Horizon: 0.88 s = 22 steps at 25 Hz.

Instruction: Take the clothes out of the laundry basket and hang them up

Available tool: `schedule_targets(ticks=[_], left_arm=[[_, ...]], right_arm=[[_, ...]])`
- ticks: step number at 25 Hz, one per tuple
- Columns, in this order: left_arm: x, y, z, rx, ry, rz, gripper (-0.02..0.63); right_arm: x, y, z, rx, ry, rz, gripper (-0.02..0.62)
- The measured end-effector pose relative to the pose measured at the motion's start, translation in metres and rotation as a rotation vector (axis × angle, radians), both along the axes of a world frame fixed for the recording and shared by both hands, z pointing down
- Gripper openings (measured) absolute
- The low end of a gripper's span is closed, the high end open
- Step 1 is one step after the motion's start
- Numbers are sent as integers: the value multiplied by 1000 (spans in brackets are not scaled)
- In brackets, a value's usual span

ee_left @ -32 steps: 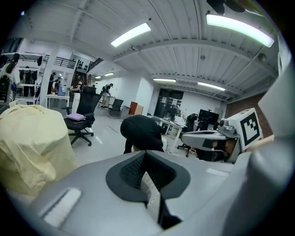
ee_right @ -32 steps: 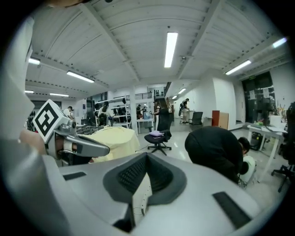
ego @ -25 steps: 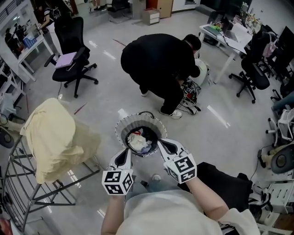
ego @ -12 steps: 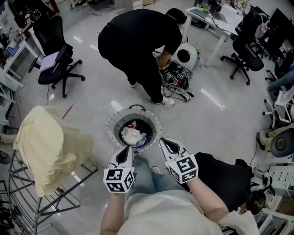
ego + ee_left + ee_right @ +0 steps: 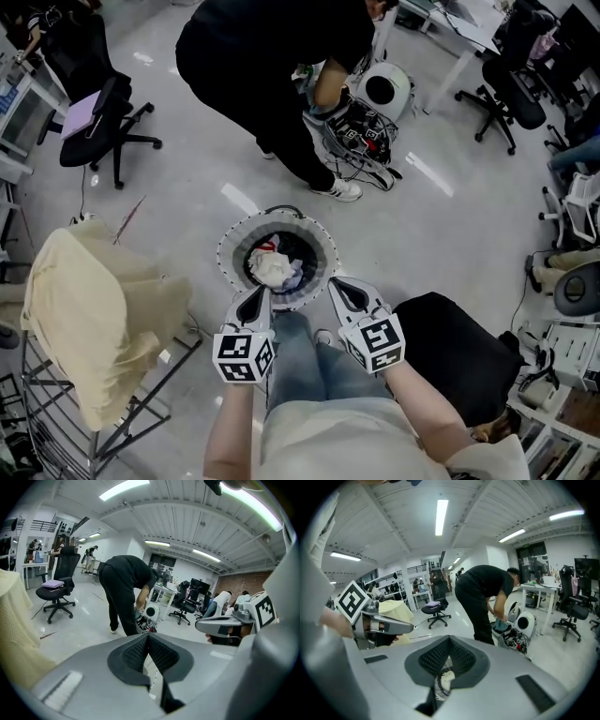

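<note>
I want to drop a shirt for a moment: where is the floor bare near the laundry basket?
Bare floor lies left of the laundry basket, between the draped drying rack and the office chair. Another free stretch lies to the basket's right. Behind the basket it is crowded: a bending person and tangled cables.

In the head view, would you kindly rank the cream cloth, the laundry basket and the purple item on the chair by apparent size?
Largest: cream cloth.
Then: laundry basket.
Smallest: purple item, though it sits farther from the camera, so its true size is unsure.
</note>
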<state>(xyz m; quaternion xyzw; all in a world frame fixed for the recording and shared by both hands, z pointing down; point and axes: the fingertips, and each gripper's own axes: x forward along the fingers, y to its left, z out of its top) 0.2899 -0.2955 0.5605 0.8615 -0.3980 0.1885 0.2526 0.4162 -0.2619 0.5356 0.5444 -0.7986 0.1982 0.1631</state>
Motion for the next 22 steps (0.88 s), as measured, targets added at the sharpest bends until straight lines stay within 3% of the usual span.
schedule_targets(ticks=[11,22], left_arm=[[-21,-38,80,-50,-52,-7,12],[-19,-36,229,-216,-106,60,15]], right_arm=[[-23,-37,72,-71,5,16,2],[-23,-52,183,-158,15,53,2]])
